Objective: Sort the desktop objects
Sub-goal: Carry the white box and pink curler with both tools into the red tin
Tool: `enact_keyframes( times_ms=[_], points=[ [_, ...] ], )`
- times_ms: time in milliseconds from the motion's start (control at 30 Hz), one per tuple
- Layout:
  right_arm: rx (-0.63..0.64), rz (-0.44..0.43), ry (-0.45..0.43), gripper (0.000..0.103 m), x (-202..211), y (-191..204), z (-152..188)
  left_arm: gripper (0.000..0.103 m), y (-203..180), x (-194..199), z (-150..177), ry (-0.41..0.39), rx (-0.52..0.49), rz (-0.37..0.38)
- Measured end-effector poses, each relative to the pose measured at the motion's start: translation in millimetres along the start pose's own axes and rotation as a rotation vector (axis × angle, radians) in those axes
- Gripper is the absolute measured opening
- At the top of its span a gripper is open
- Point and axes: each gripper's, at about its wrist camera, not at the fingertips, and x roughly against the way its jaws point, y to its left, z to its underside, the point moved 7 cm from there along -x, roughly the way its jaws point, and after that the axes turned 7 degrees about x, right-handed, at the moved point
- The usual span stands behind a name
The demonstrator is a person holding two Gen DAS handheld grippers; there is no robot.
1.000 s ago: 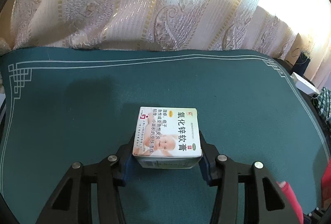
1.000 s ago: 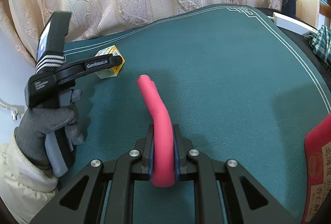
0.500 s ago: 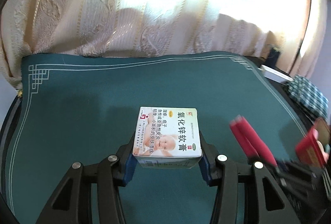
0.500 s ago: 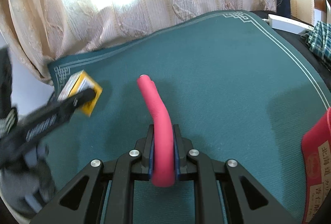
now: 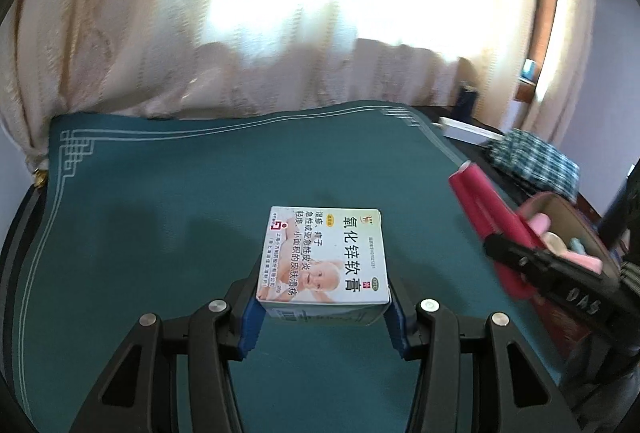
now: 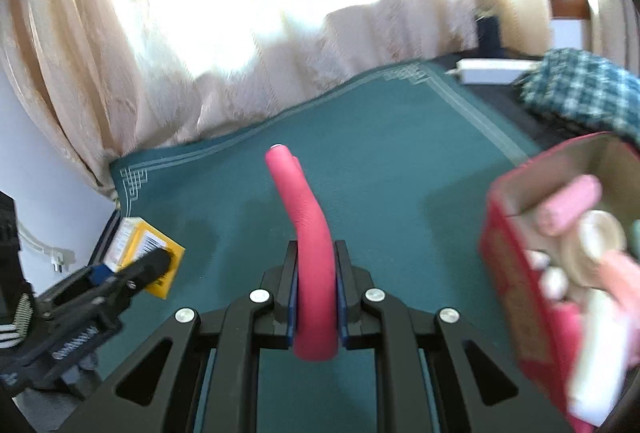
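**Both tongs loaded above the green table, red box at the right**

The left tongs (image 5: 323,307) are partly open and clamped on a small white cardboard medicine box printed with Chinese characters and a baby's picture (image 5: 325,257); the blue pads press its two sides and it is held clear of the table. From the right wrist camera the same box shows its yellow underside with a barcode (image 6: 149,257), near the left corner of the cloth.

The right tongs (image 6: 316,307) are closed tight on a bent pinkish-red foam stick (image 6: 308,233), which juts forward and curves up from between the pads.

Below both lies the table under a dark green cloth edged with pale fret-pattern lines (image 5: 160,201). At its right side stands an open red cardboard box with a brown inside (image 6: 520,253), blurred, holding a pink cylinder, a pale round thing and other pieces too smeared to tell. In the left view the red stick (image 5: 484,209) and the black right tongs lie in front of this box.

Behind it, off the cloth, are a crumpled green-and-white checked fabric (image 6: 584,89) and a flat white box (image 6: 492,71). A cream patterned curtain (image 5: 160,45), backlit, hangs along the far edge.
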Motion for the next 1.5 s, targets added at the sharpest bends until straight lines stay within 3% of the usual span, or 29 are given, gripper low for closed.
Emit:
enact_keyframes(
  times_ms=[233, 433, 667, 1333, 1433, 1500],
  points=[
    [-0.040, 0.126, -0.088, 0.016, 82, -60, 5, 0.052, -56, 19, 13, -0.007, -0.062, 0.095],
    [-0.110, 0.233, -0.095, 0.016, 115, -118, 25, 0.052, -101, 22, 25, 0.010, -0.112, 0.146],
    [-0.148, 0.280, -0.077, 0.016, 125, -153, 41, 0.052, -149, 19, 33, 0.031, -0.169, 0.203],
    [-0.111, 0.290, -0.034, 0.018, 119, -172, 49, 0.052, -255, -15, 29, 0.076, -0.275, 0.321],
    [-0.110, 0.276, -0.027, 0.026, 120, -171, 51, 0.052, -266, -24, 31, 0.099, -0.285, 0.336],
    [-0.111, 0.273, -0.036, 0.046, 125, -172, 53, 0.052, -271, -29, 32, 0.106, -0.287, 0.340]
  ],
)
